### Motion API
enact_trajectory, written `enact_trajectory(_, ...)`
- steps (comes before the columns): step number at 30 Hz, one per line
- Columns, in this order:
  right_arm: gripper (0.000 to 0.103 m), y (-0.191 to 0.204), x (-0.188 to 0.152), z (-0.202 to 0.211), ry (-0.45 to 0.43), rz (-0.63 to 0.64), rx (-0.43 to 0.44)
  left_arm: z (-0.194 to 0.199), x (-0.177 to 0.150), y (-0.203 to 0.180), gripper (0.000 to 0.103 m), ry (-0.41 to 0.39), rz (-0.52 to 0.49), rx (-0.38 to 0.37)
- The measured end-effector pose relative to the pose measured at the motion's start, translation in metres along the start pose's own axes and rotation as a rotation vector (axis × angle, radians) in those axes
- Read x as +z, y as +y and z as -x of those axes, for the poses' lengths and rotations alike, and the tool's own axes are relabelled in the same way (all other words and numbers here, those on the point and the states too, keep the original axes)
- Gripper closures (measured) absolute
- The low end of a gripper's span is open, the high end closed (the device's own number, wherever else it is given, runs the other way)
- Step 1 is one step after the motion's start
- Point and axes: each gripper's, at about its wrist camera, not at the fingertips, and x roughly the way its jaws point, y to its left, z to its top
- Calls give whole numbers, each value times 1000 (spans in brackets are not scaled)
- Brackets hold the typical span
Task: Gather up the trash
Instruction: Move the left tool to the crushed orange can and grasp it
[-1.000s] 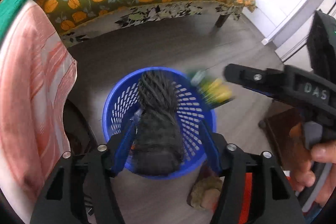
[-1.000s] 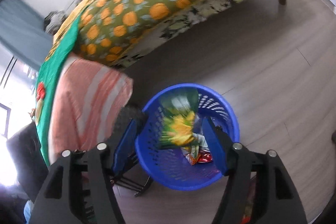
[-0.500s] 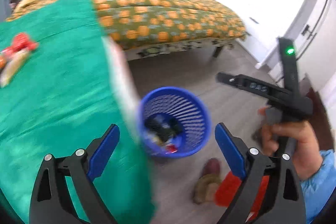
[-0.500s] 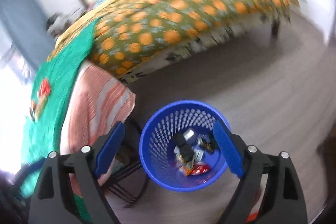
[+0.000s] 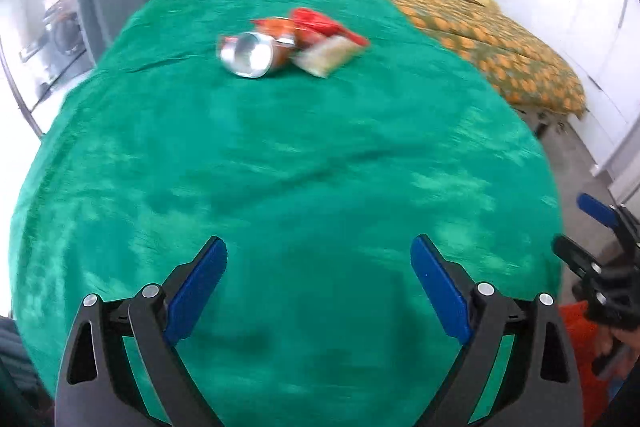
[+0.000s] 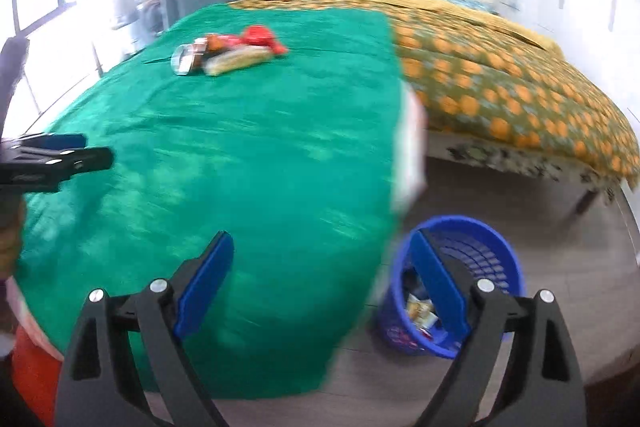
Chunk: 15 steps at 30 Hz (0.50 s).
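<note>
Left gripper (image 5: pixel 319 281) jaws spread wide, empty; right gripper (image 6: pixel 324 281) jaws just opening further, nothing between them. Blue basket (image 6: pixel 492 259) on floor beside green cloth (image 5: pixel 280 167), wrappers inside. Far on cloth, touching in one pile: metal can (image 5: pixel 249 55) on side, round end toward left camera, long axis running away; likely light, slick, dentable, best taken across body. Pale packet (image 5: pixel 326 55) and red wrapper (image 5: pixel 320 23) likely soft, crinkly; pinch flat edge.
</note>
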Motion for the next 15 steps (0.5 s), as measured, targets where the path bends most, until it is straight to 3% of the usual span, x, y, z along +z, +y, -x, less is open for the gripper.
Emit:
enact_trajectory(7,12,62,65,-36,46,61,20,-27,10,29,10,44,21,49)
enact_trajectory(11,12,67,96,-78,99,19,-1,-31,11,23,7,37,1,67)
enact_trajectory(15,12,56,101,-110,137,-15,-62,-33,10,25,6,41,8,63)
